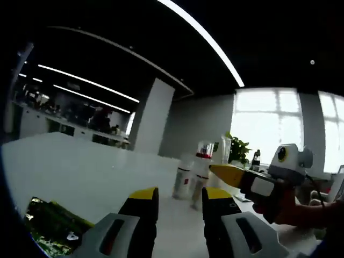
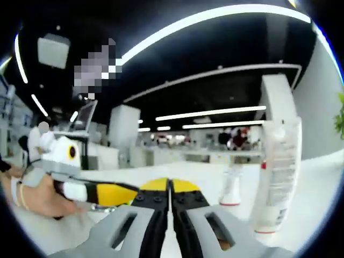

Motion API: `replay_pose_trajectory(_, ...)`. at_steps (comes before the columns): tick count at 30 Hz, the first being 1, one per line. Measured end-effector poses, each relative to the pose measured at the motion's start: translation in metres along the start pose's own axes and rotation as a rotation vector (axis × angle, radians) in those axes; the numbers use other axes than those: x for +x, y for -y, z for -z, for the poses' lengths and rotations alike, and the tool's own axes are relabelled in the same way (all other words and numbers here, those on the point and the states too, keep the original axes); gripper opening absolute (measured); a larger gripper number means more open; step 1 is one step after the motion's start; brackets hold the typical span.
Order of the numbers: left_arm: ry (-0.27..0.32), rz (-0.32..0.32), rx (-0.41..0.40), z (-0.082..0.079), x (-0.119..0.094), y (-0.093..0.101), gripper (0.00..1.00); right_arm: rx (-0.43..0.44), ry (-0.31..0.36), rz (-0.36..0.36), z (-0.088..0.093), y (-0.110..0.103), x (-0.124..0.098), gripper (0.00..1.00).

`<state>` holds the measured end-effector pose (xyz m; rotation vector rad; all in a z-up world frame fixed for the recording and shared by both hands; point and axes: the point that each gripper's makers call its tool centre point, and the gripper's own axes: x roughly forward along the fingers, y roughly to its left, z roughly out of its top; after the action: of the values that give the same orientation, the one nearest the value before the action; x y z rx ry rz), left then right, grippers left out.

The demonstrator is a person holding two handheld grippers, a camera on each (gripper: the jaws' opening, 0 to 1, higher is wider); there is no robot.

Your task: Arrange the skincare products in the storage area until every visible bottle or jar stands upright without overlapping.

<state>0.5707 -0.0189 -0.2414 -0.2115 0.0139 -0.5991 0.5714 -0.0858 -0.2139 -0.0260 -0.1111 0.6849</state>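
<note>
Your left gripper (image 1: 178, 201) gapes empty, right gripper (image 2: 170, 188) pinched closed; white tabletop (image 1: 80, 166) stretches bare leftward; tall tube (image 2: 280, 177) and bottles (image 1: 192, 174) stand upright.

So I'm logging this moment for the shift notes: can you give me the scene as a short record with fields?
surface: white table
products in left gripper view: two white bottles standing upright, close together
products in right gripper view: tall white tube upright, small white bottle upright beside it
left gripper: open, empty, aimed at the bottles
right gripper: shut, holding nothing
other: green plant by the window
</note>
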Motion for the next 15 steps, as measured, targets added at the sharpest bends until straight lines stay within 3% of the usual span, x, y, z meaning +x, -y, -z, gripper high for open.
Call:
replay_pose_trajectory(4,0.046,-0.087,0.059,-0.011,-0.007,-0.011,0.18,0.010,-0.073,-0.033,0.016,-0.009,0.005,0.00)
replay_pose_trajectory(8,0.061,-0.140,0.048,-0.015,-0.014,-0.021,0.13,0.029,-0.090,-0.077,0.021,-0.016,0.007,0.00)
replay_pose_trajectory(10,0.084,-0.203,0.043,-0.020,-0.022,-0.030,0.06,0.045,-0.106,-0.095,0.024,-0.020,0.007,0.00)
replay_pose_trajectory(12,0.158,-0.300,0.073,-0.038,-0.036,-0.043,0.00,0.075,-0.137,-0.122,0.028,-0.024,0.007,0.00)
replay_pose_trajectory(13,0.219,-0.317,0.087,-0.050,-0.046,-0.044,0.00,0.078,-0.137,-0.116,0.028,-0.023,0.007,0.00)
replay_pose_trajectory(15,0.275,-0.336,0.081,-0.063,-0.059,-0.047,0.00,0.089,-0.140,-0.126,0.028,-0.024,0.007,0.00)
